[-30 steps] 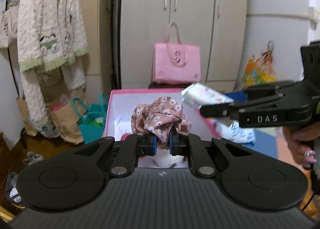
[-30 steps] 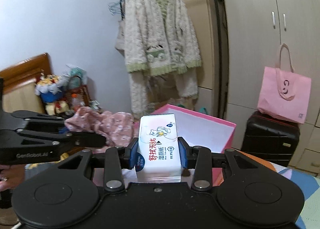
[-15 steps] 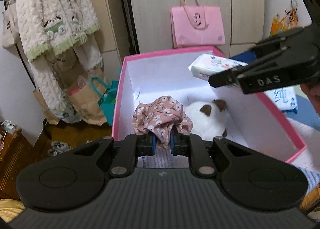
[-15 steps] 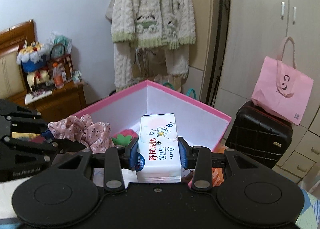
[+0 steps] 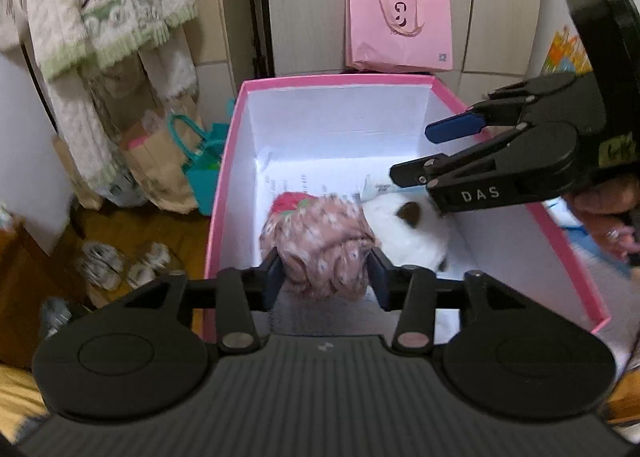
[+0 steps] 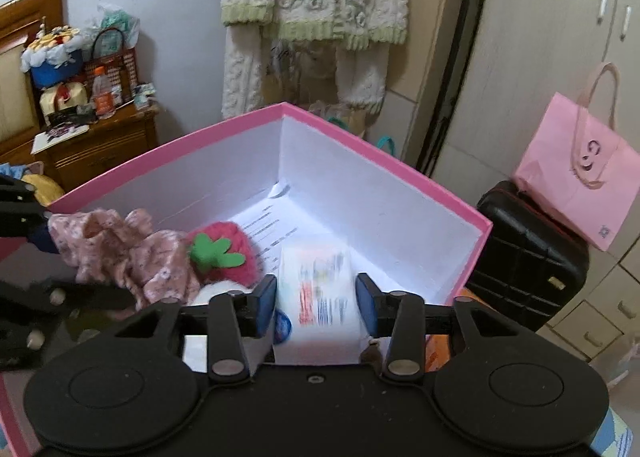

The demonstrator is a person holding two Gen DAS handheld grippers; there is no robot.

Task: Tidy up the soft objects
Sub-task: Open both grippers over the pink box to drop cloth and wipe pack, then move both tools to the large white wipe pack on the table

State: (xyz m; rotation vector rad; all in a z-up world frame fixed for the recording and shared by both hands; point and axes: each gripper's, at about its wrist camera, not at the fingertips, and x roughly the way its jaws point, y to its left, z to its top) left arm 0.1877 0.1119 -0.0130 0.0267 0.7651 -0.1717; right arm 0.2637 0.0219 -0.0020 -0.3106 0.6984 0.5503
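My left gripper (image 5: 326, 273) is open over the pink box (image 5: 224, 193), with the pink floral cloth (image 5: 320, 245) loose between its spread fingers. The cloth also shows in the right wrist view (image 6: 120, 253). My right gripper (image 6: 316, 305) is open over the box (image 6: 384, 165), and the blurred white wet-wipes pack (image 6: 320, 297) sits between its fingers, seemingly dropping. In the left wrist view the right gripper (image 5: 416, 153) reaches in from the right. Inside the box lie a red strawberry plush (image 6: 224, 253) and a white plush with a brown patch (image 5: 404, 229).
A printed paper sheet (image 5: 316, 185) lines the box floor. A pink tote bag (image 5: 400, 29) stands on a black suitcase (image 6: 528, 253) behind the box. A knitted cardigan (image 5: 108, 17) hangs at left above paper bags and shoes (image 5: 120, 261). A wooden nightstand (image 6: 96, 145) stands at far left.
Both grippers have tipped down into the box and opened. The cloth and the wipes pack, gripped before, now sit loose between wider fingers.
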